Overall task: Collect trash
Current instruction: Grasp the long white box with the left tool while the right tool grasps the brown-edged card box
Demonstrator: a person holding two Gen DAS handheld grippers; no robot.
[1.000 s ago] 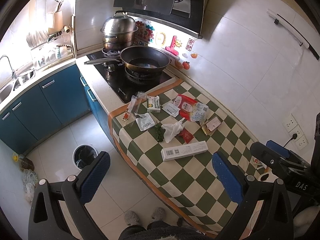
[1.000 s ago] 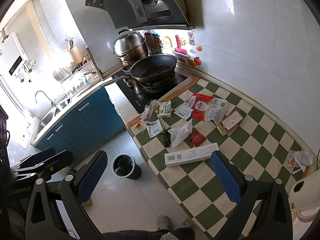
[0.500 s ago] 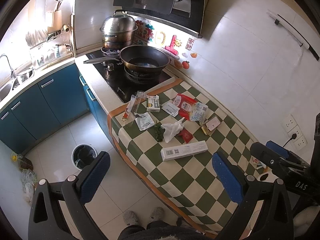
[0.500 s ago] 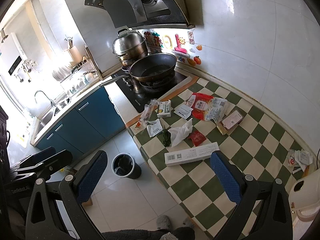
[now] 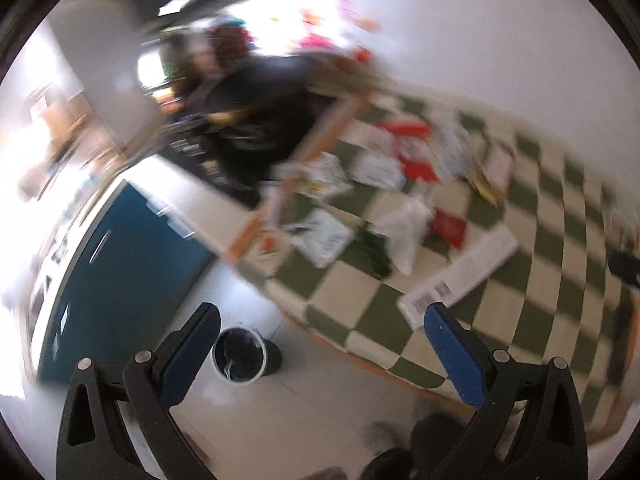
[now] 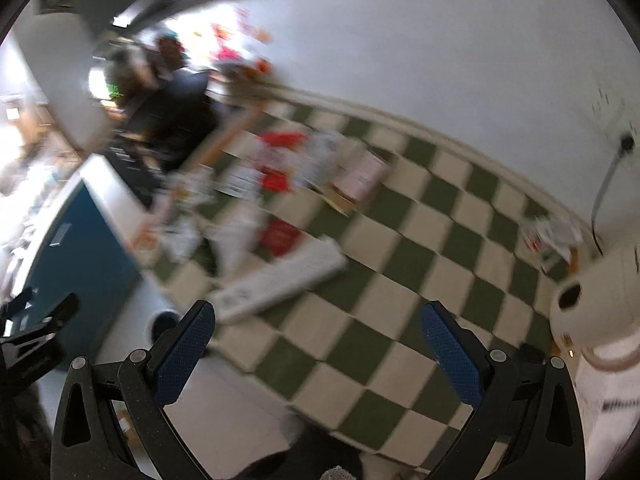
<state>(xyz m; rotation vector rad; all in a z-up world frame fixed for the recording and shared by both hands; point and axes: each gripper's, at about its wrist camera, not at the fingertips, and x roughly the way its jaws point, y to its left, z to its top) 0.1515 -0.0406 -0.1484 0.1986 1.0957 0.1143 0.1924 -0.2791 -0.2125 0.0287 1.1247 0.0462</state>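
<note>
Moved since earlier frame: both cameras have swung and dropped toward the table; both views are now motion-blurred, where they were sharp half a second ago. Litter looks unshifted.
Left hand-held gripper: fingers wide apart, nothing between them; lower centre of its view, over the floor by the table edge.
Right hand-held gripper: fingers wide apart, empty; lower centre of its view, over the near squares of the checked cloth.
Trash: scattered on the table, mid-frame in both views. Long white box nearest, its barcode end just above the left gripper's right pad. Also a crumpled white bag, red wrapper, flat white packet and more red and white packets toward the top of the pile; too blurred to tell these apart.
Bin: on the floor, lower left of the left view, between the gripper pads; well apart from the litter, dark liner inside.
Other: stove with dark pan upper left; blue cabinets left.
Step in hand: approach only, nothing picked up yet.
Next move calls for: slowing down, lining one gripper across the narrow width of the long box, closing on it, then carrying it over the table edge to the bin.
Risk: thin flat packets will likely be hard to pinch off the cloth.
</note>
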